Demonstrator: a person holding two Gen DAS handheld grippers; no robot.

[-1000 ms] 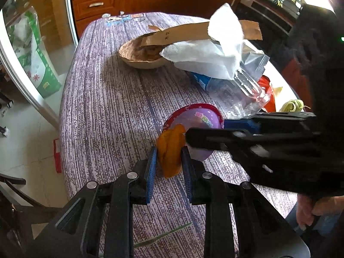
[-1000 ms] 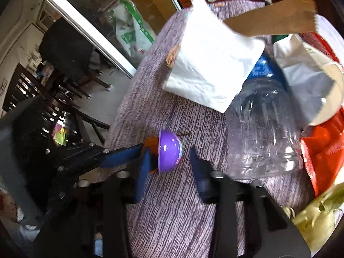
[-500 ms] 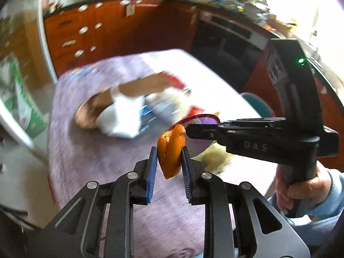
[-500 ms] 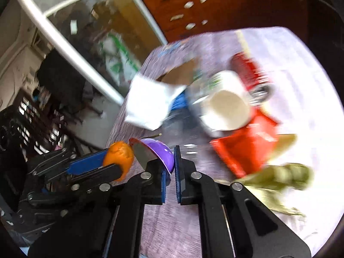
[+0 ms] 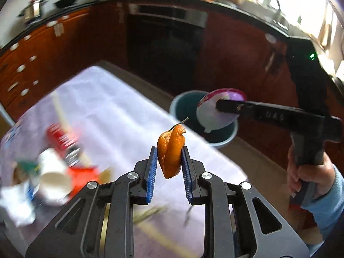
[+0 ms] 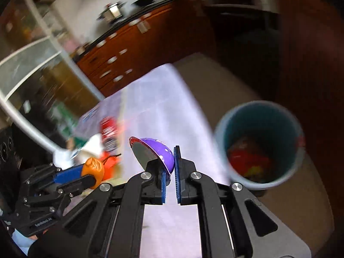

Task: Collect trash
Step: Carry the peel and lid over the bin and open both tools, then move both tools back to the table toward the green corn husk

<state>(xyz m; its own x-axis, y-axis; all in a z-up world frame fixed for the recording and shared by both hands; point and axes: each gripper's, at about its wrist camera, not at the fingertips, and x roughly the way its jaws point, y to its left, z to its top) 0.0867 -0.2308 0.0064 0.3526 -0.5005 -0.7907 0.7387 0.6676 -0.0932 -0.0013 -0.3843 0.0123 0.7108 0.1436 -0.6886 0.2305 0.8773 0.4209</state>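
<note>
Risk: my right gripper (image 6: pixel 171 172) pinches only the purple bowl (image 6: pixel 159 152) rim, so it may slip short of the bin (image 6: pixel 258 185).

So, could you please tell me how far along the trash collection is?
Done: the bin already holds some red and yellow trash. In hand: orange peel in the left gripper, purple bowl in the right gripper. Left: red can, cup and wrappers on the table.
</note>
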